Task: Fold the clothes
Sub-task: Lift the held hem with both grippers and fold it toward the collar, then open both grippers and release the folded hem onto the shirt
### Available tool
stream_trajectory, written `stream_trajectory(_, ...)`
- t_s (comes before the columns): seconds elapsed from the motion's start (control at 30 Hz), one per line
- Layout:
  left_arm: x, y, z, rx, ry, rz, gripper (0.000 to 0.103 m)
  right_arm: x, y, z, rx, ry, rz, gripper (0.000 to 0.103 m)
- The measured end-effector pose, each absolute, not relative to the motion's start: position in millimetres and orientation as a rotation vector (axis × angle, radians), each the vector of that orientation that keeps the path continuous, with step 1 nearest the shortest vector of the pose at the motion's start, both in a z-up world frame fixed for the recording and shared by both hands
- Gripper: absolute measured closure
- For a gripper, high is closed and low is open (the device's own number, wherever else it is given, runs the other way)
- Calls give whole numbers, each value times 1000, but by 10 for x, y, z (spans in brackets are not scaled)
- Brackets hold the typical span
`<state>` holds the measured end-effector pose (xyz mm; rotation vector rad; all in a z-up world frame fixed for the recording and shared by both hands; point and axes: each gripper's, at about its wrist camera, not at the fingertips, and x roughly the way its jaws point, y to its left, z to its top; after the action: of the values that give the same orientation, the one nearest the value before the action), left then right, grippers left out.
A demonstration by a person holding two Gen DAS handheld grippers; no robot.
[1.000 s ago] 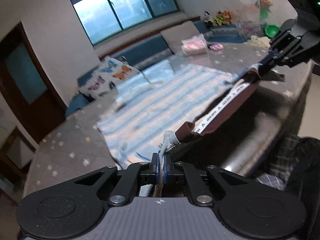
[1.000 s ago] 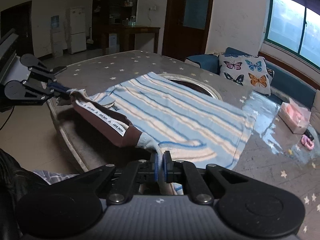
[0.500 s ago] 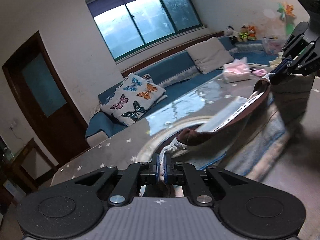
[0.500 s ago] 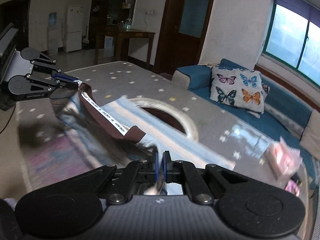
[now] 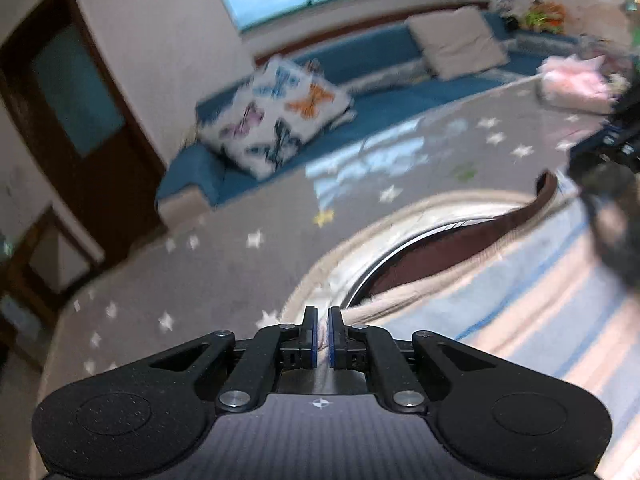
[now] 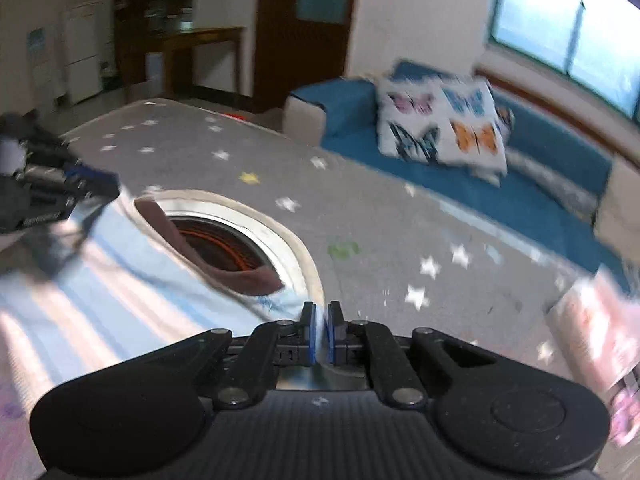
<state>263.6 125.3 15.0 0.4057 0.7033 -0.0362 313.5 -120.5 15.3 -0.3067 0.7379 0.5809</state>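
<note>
home living room | blue sofa (image 6: pixel 552 152) | butterfly cushion (image 5: pixel 276 120) | fridge (image 6: pixel 80 52)

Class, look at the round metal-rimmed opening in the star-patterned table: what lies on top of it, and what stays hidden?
The striped garment, with its brown waistband, drapes over the near part of the metal-rimmed opening. Dark interior with orange lines shows in the uncovered part. The rim's near side is hidden beneath fabric.

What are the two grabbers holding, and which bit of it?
Both hold the striped garment: the left gripper and the right gripper each pinch one end of its brown-trimmed edge.
</note>
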Motion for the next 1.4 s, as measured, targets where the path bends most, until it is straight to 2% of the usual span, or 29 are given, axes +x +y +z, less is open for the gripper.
stream_trajectory(0.13, 2886, 1311, -70, 375, 764, 13, 94, 3262, -1318, -28, -215, 750, 512, 93)
stream_trajectory(0.2, 2866, 1382, -4, 365, 753, 35, 93, 3263, -1425, -1, -186, 741, 491, 92)
stream_trajectory(0.33, 2746, 1463, 201, 305, 724, 14, 76, 3178, -1561, 27, -165, 762, 500, 91)
stream_trajectory(0.63, 2585, 1444, 202, 295, 767, -74, 74, 3225, -1798, -190, -37, 828, 473, 88)
stream_trajectory(0.67, 2564, 1490, 194, 290, 772, -62, 74, 3212, -1818, -164, -33, 816, 457, 84)
stream_trajectory(0.73, 2520, 1581, 177, 279, 783, -37, 74, 3181, -1830, -106, -56, 780, 439, 83)
stream_trajectory(0.8, 2477, 1672, 161, 268, 793, -12, 74, 3191, -1841, -96, -62, 781, 441, 71)
stream_trajectory(0.83, 2456, 1717, 153, 263, 798, 0, 74, 3218, -1836, -125, -71, 800, 438, 69)
stream_trajectory(0.97, 2339, 1891, 138, 243, 813, 43, 69, 3181, -1776, -167, -124, 802, 427, 68)
stream_trajectory(1.13, 1831, 1985, 292, 227, 771, 18, 64, 2985, -1659, -31, -148, 767, 460, 62)
stream_trajectory(1.2, 1620, 2012, 343, 213, 758, 2, 64, 2868, -1584, 20, -173, 752, 486, 55)
stream_trajectory(1.4, 1091, 1961, 368, 164, 737, -100, 57, 2517, -1366, 86, -198, 750, 579, 49)
